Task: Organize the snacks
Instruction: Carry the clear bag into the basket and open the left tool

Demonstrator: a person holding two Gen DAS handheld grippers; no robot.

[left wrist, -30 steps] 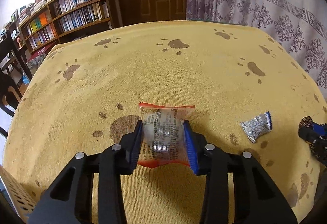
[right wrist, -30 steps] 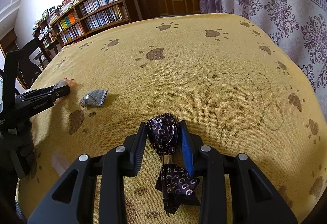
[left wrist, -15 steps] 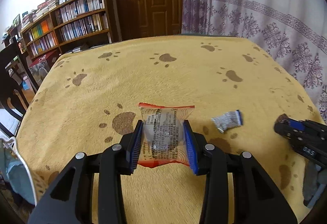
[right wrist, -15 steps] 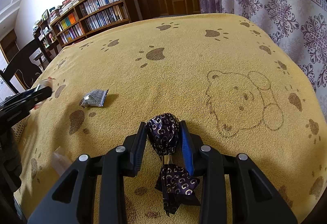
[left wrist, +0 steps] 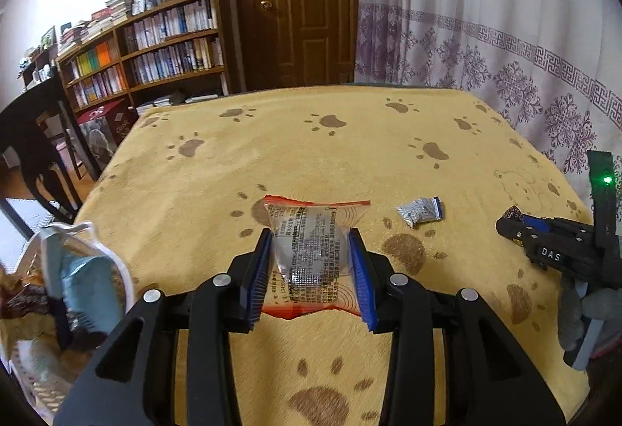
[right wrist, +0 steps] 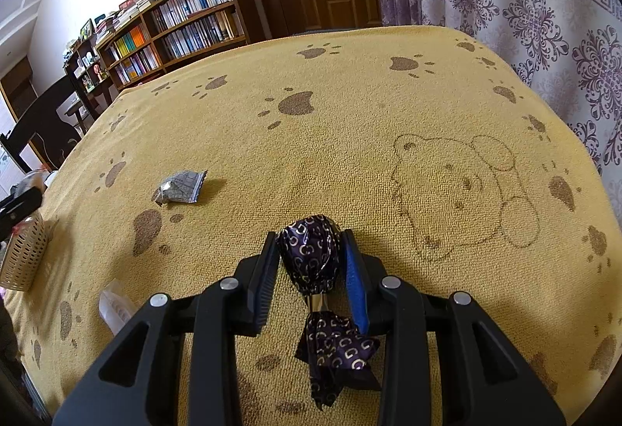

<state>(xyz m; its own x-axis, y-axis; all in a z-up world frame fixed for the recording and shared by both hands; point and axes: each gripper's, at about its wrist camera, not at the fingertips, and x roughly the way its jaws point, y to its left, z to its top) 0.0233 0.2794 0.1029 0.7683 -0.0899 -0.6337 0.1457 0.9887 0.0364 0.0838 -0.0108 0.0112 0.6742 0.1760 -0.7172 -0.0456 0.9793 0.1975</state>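
Snacks pinched in both my claws above the yellow paw-print cloth (right wrist: 350, 138).

Left of my left gripper (left wrist: 310, 262) sits the basket (left wrist: 27, 379); its jaws are closed on the clear red-edged packet (left wrist: 311, 255). My right gripper (right wrist: 311, 262) is clamped on the purple foil candy (right wrist: 309, 251). Ahead to its left lies a silver wrapper (right wrist: 179, 187).

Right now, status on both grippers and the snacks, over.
Left gripper shut on clear red-edged packet. Right gripper shut on purple candy. Silver packet loose on cloth. Basket at left edge; nothing blocking.
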